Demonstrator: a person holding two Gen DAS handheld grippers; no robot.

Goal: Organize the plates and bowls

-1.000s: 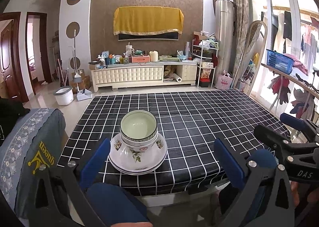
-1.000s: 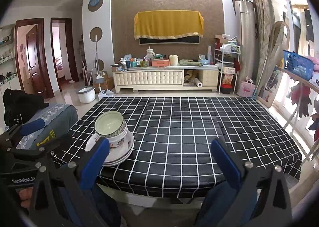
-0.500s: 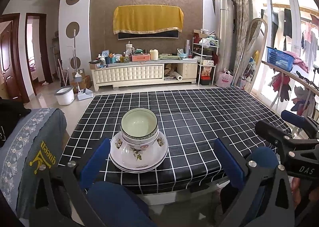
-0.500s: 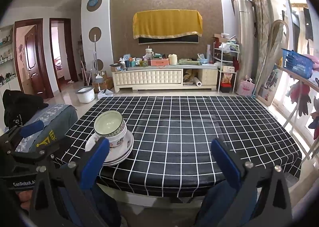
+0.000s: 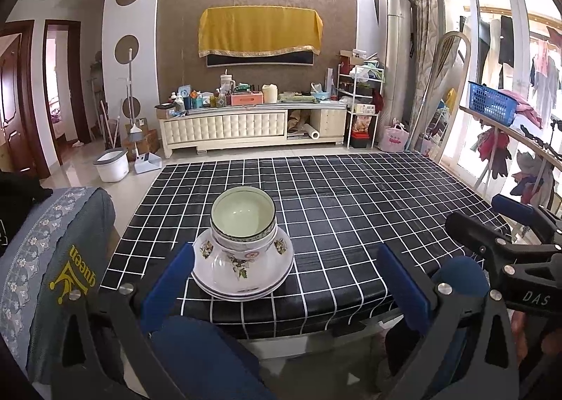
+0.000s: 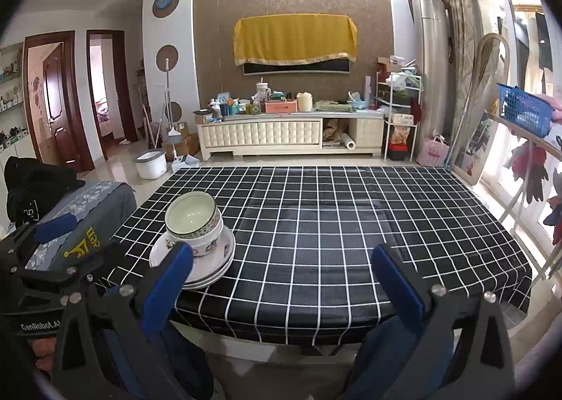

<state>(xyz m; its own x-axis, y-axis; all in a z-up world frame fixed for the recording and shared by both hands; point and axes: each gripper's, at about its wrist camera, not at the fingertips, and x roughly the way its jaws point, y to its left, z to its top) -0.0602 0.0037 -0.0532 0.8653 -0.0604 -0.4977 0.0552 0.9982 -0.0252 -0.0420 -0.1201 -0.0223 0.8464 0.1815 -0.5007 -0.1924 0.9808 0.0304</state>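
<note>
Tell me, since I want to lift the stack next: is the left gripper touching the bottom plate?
Apart. In the left wrist view the open left gripper is held short of the table's near edge, with checked tablecloth visible between its fingers and the bottom plate.

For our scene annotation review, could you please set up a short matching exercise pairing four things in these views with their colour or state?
Things:
1. top bowl
2. plates
3. table
4. left tool

States:
A. black cloth with white grid
B. open, holding nothing
C. stacked beneath the bowls
D. pale green inside, empty

Pairs: 1-D, 2-C, 3-A, 4-B
</note>
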